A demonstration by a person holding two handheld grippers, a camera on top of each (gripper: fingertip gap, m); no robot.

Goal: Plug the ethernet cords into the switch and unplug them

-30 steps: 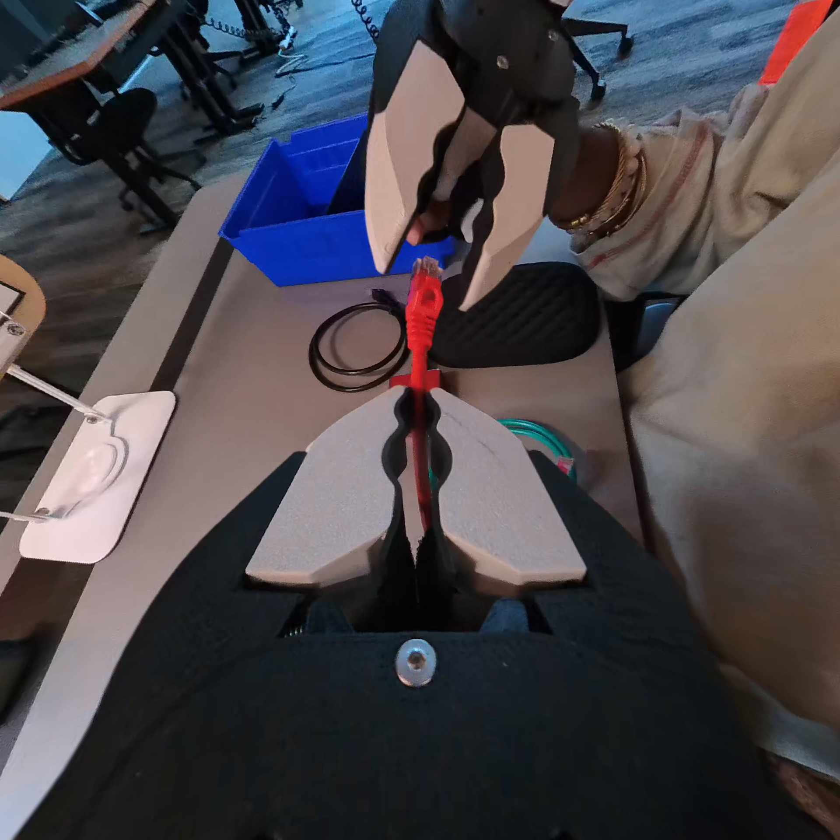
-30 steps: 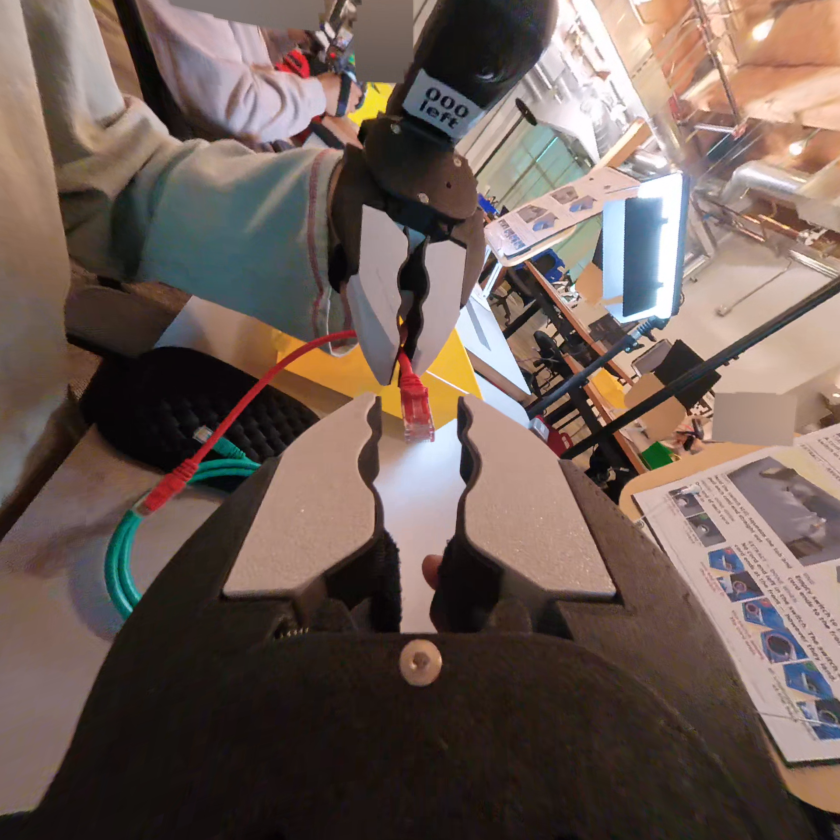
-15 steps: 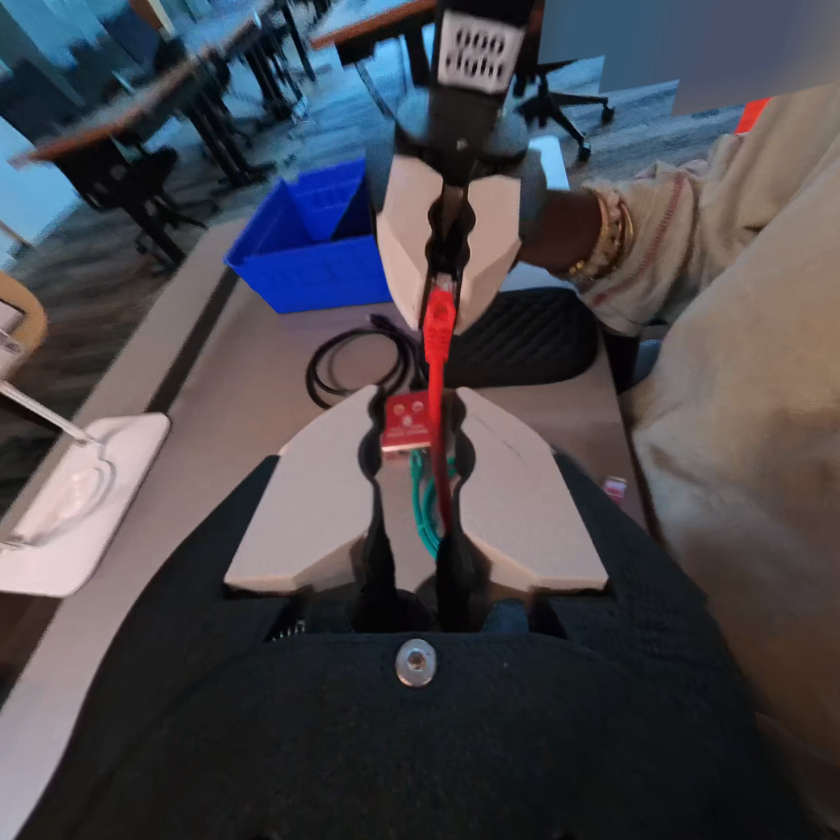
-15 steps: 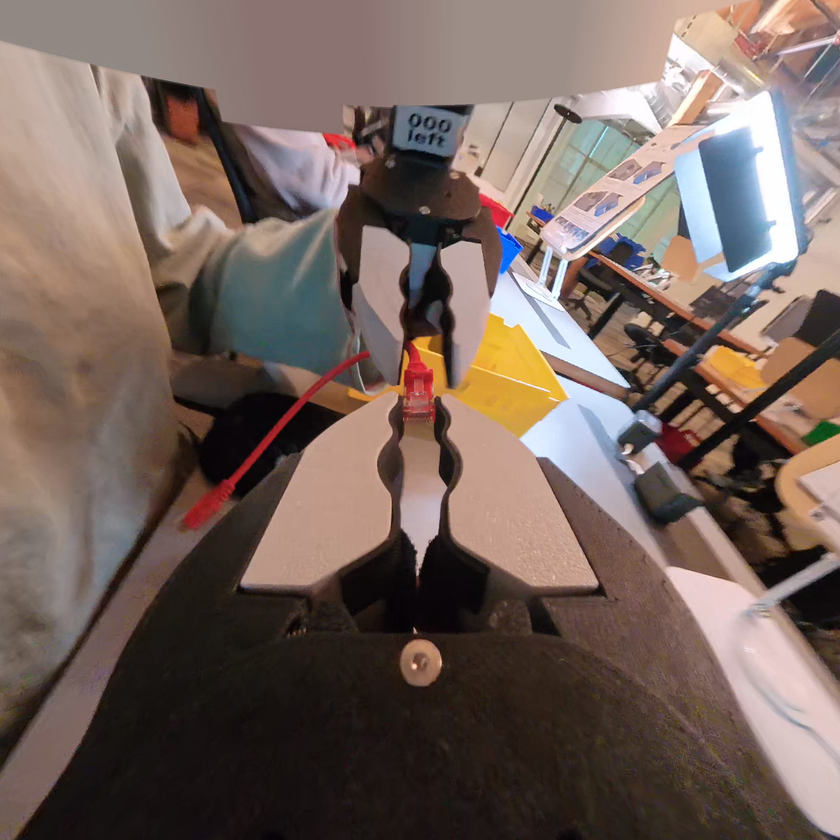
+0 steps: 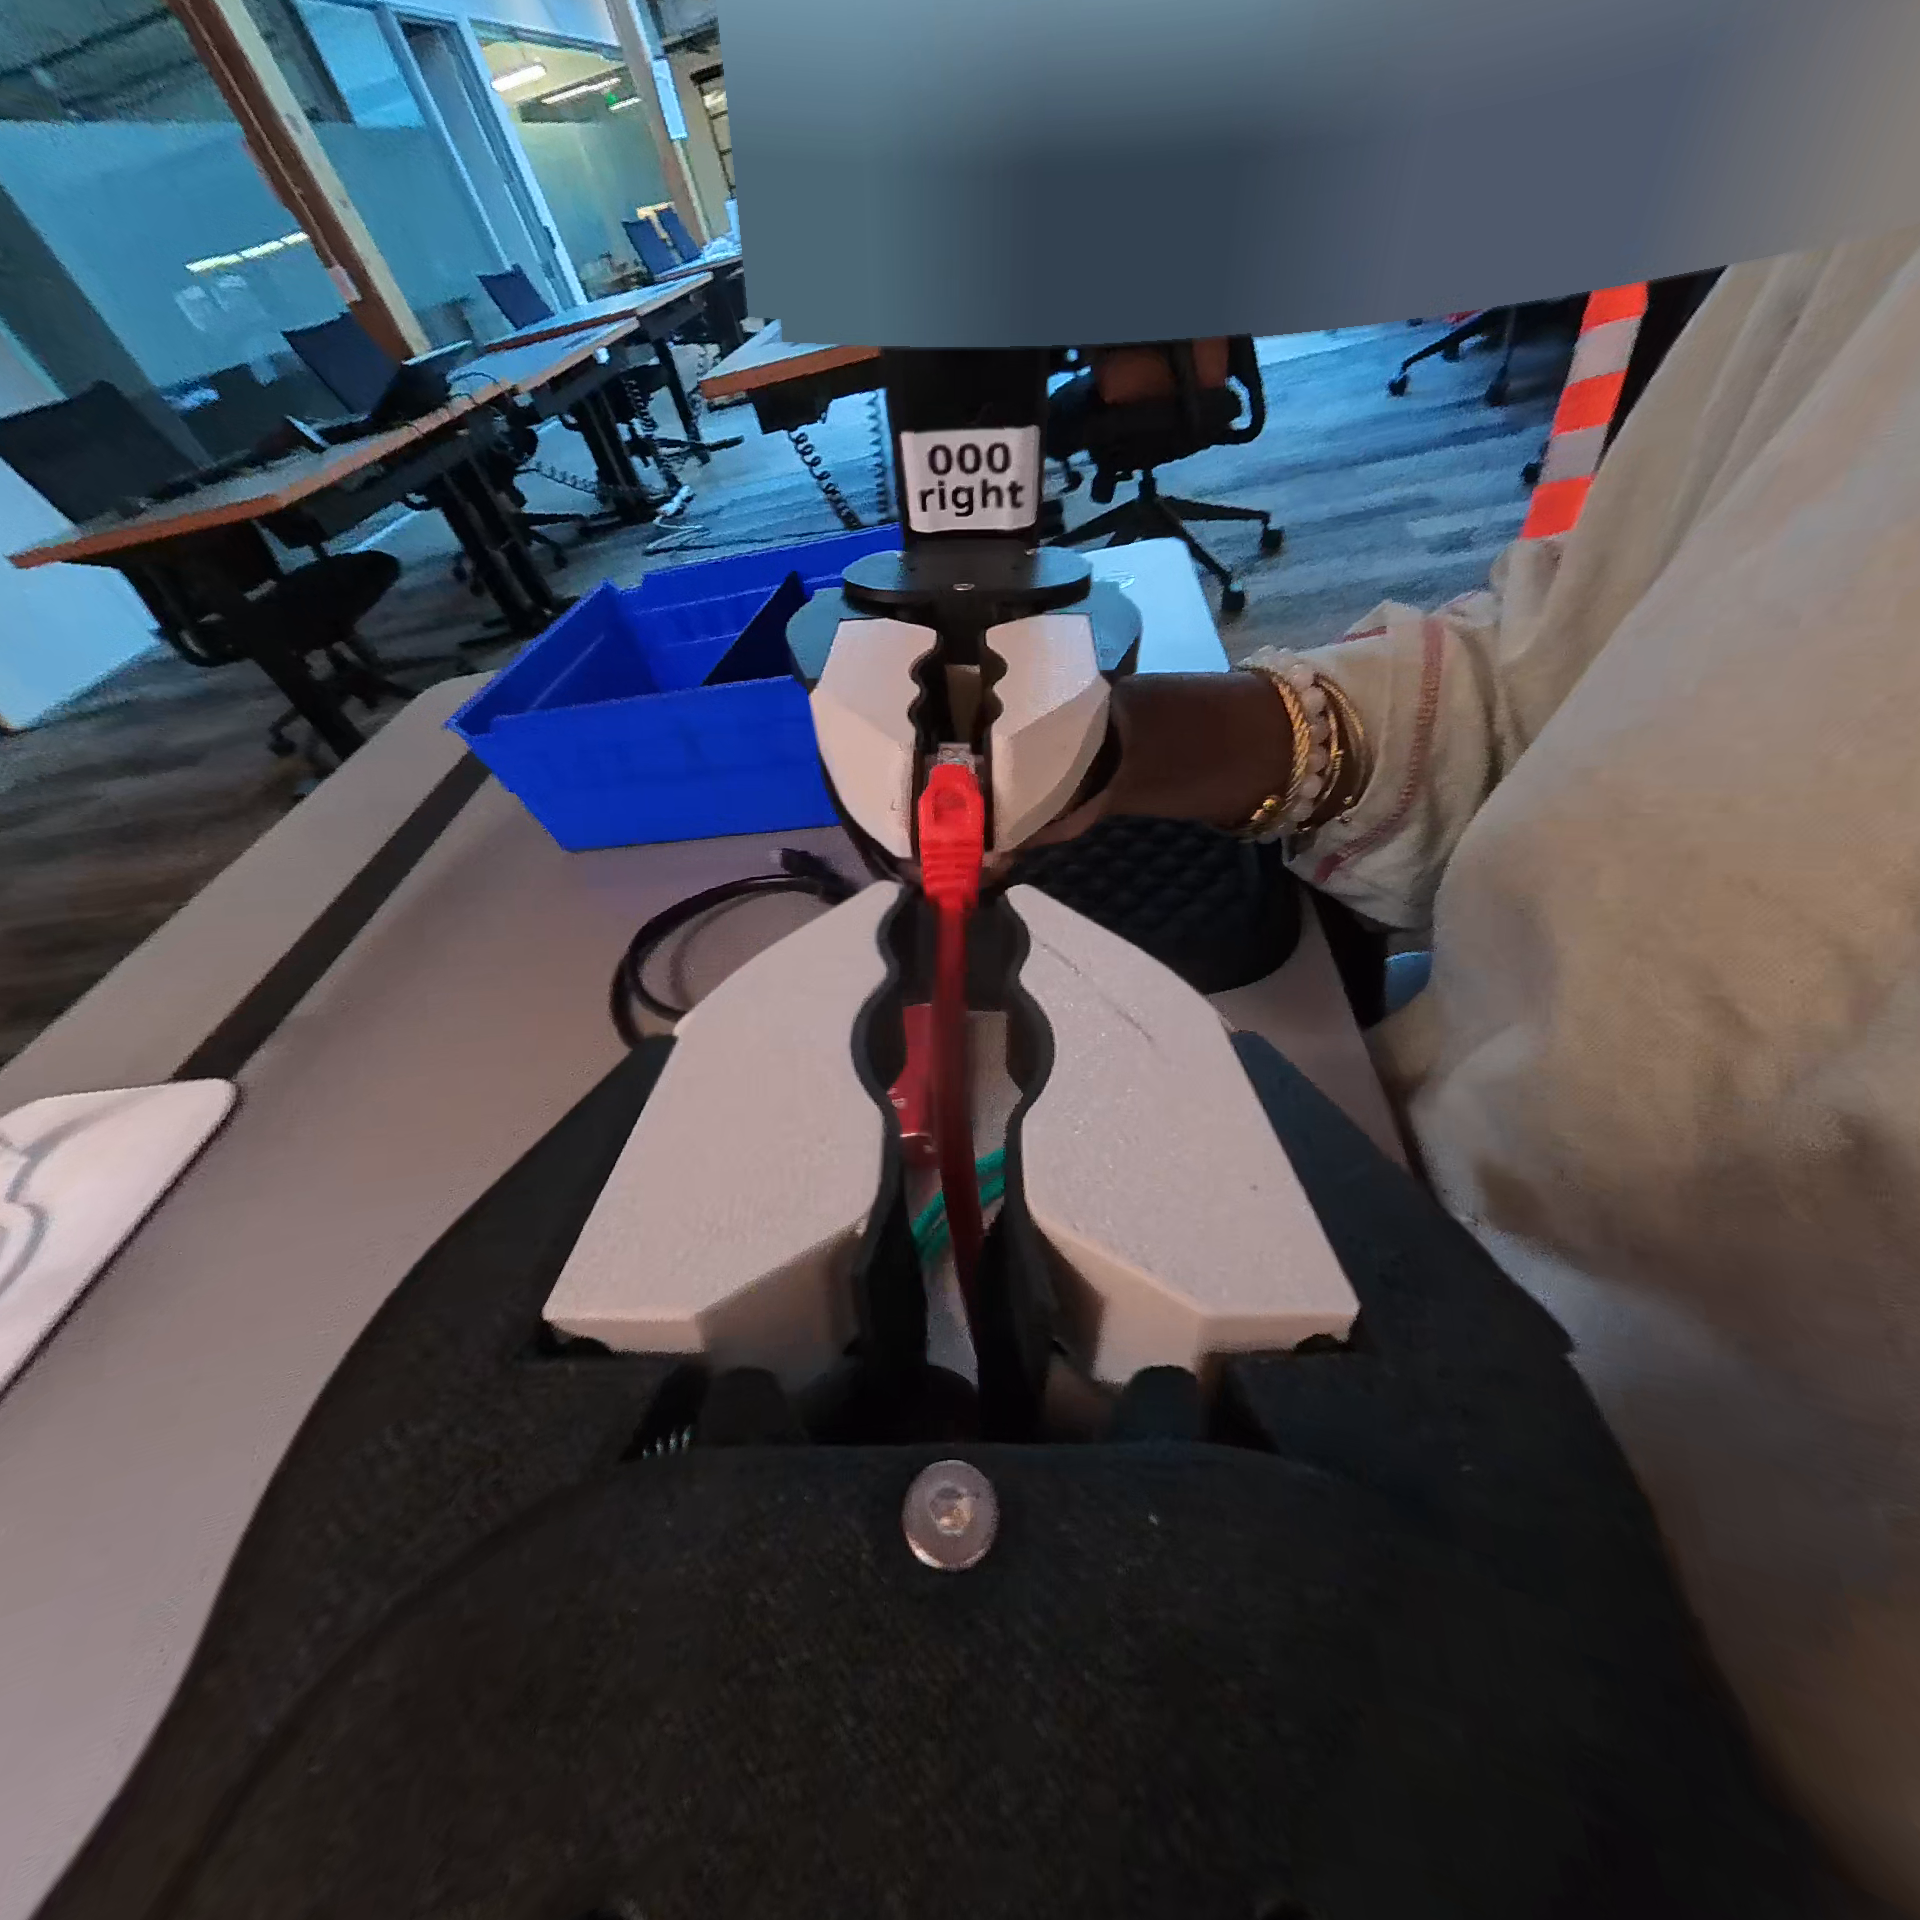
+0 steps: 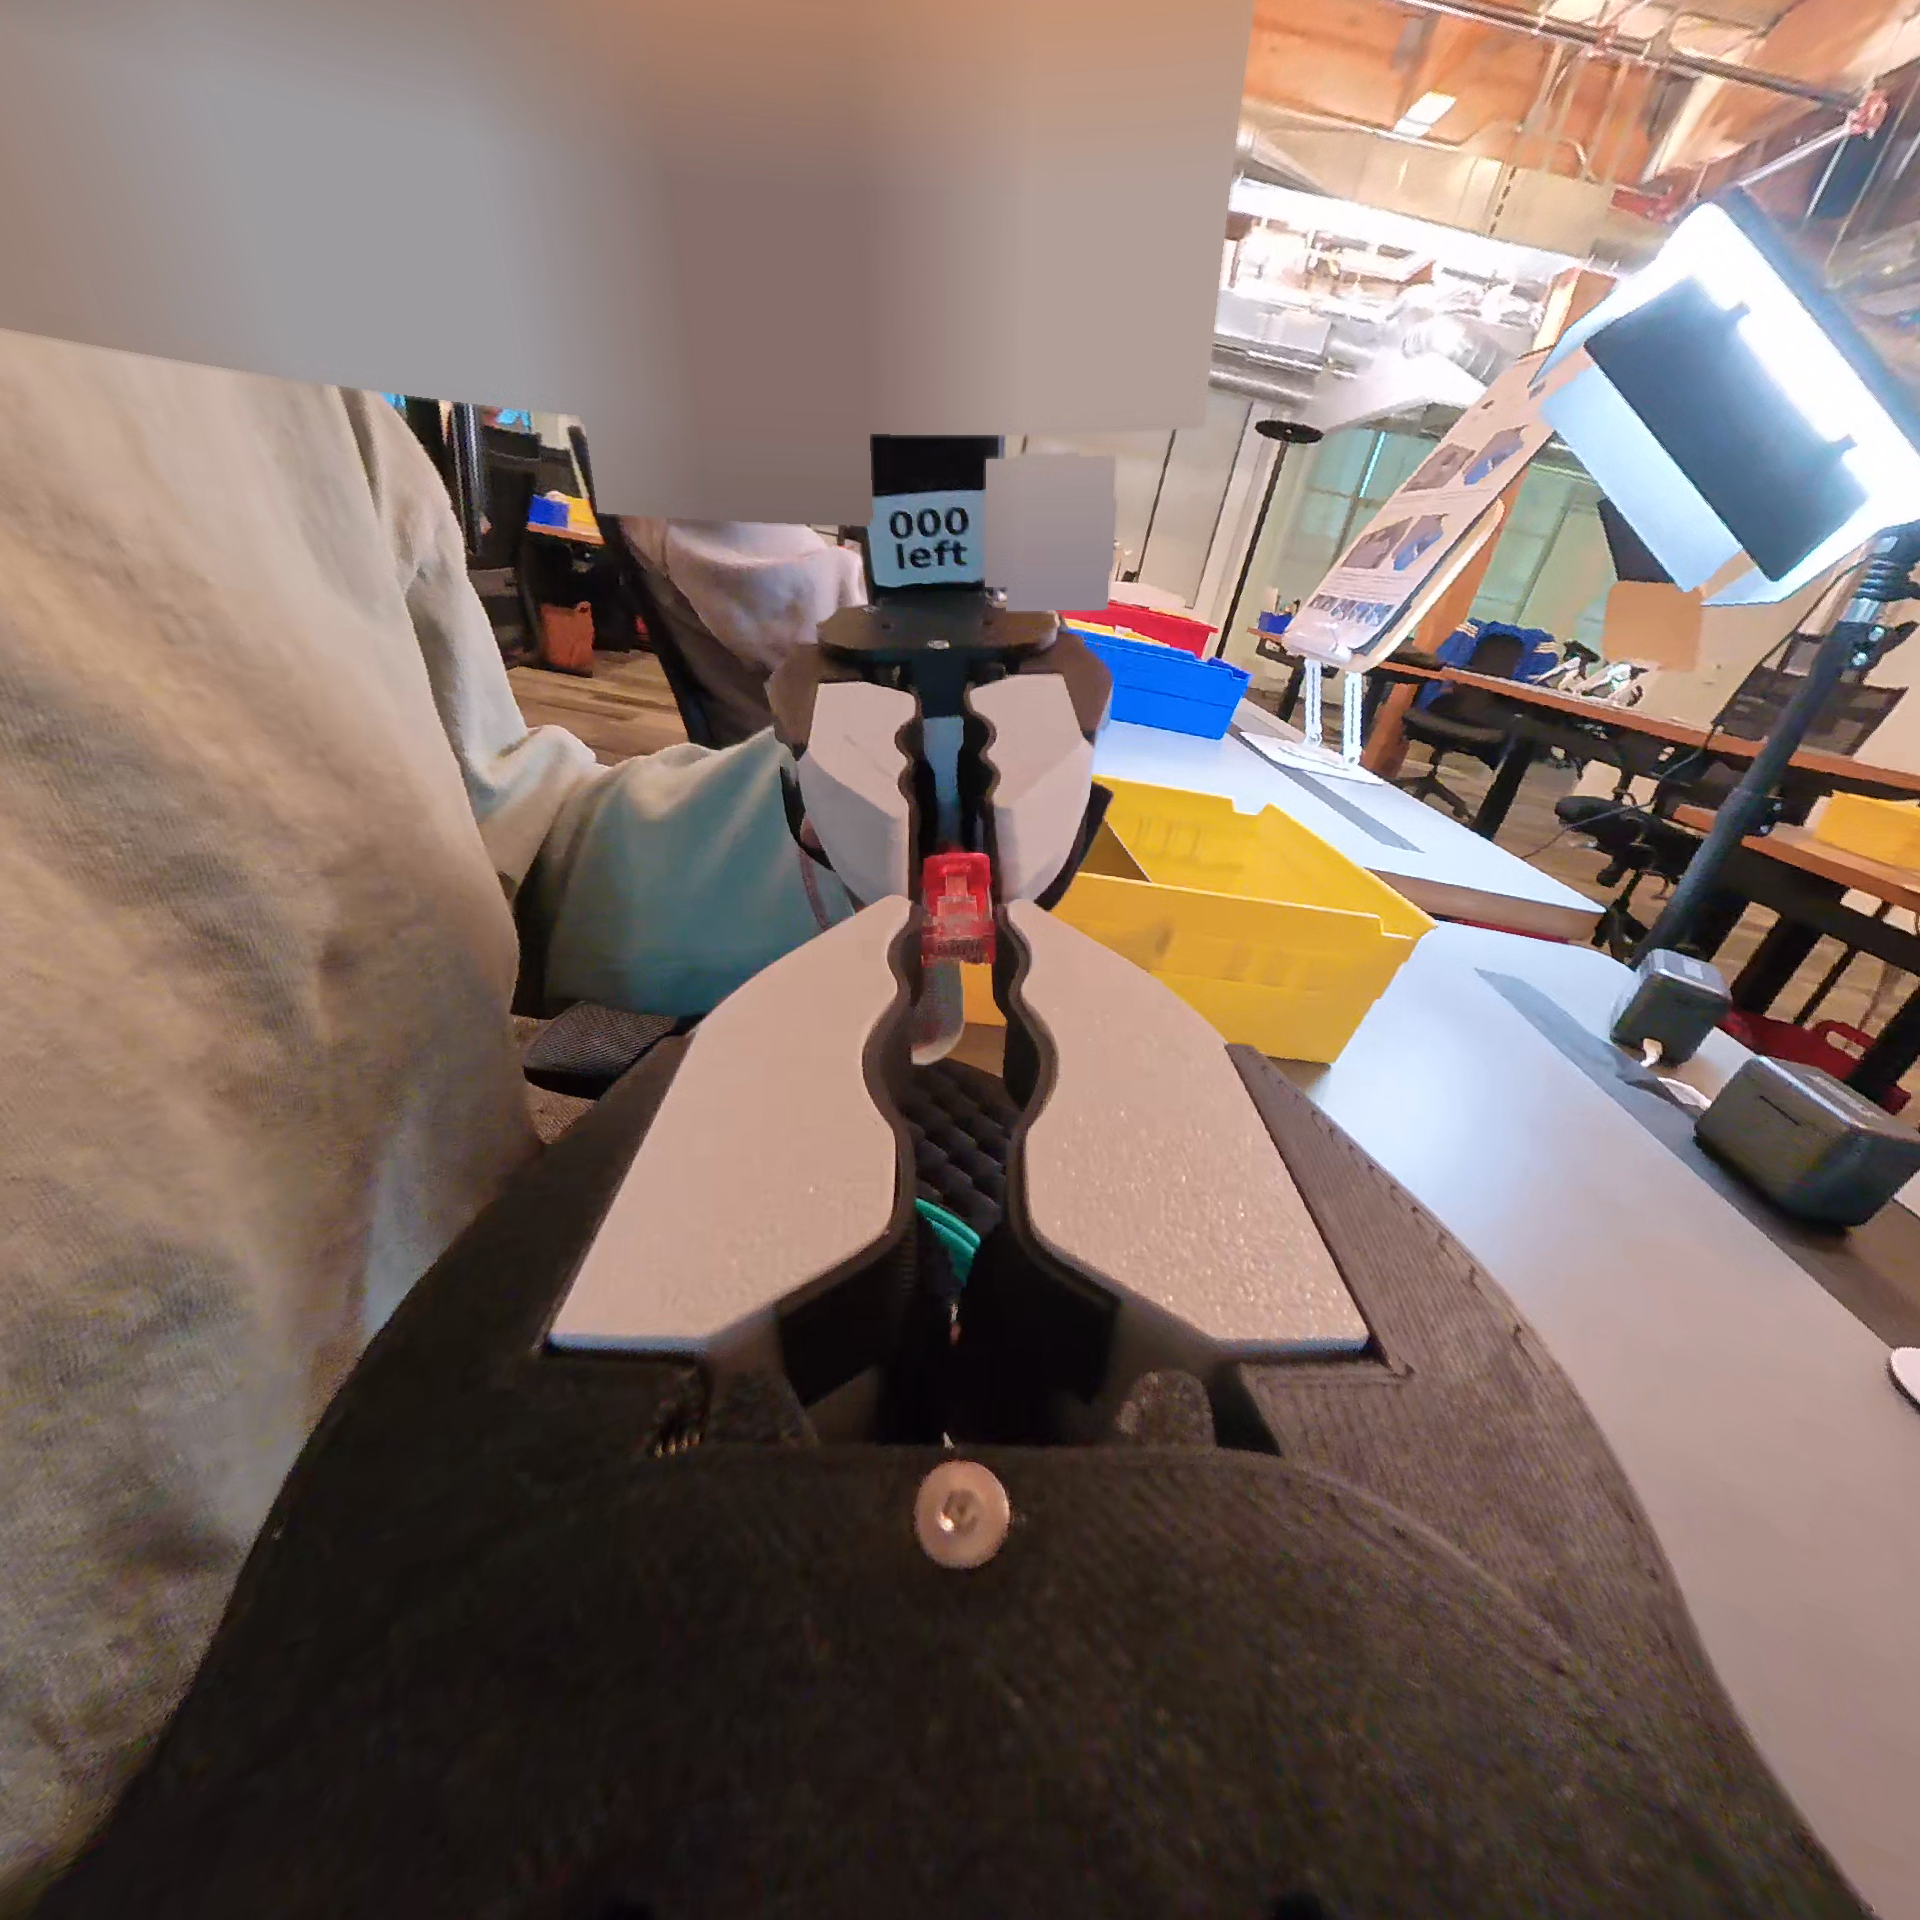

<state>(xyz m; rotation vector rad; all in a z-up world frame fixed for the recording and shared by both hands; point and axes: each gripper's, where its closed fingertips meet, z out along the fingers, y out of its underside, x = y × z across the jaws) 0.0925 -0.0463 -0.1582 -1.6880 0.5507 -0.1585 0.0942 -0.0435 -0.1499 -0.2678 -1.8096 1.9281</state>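
At frame centre, the right hand-held gripper [image 6: 957, 935] pinches the red cord's plug [image 6: 957, 906]; the left hand-held gripper [image 5: 951, 914], narrowed, clasps the red cord [image 5: 954, 1039] just behind it.

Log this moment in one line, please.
left gripper: shut on red ethernet cord | right gripper: closing around red plug, grip unconfirmed | green cord: on table

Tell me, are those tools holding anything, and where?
Both hold the red ethernet cord: left tool around its cable, right tool on the plug.
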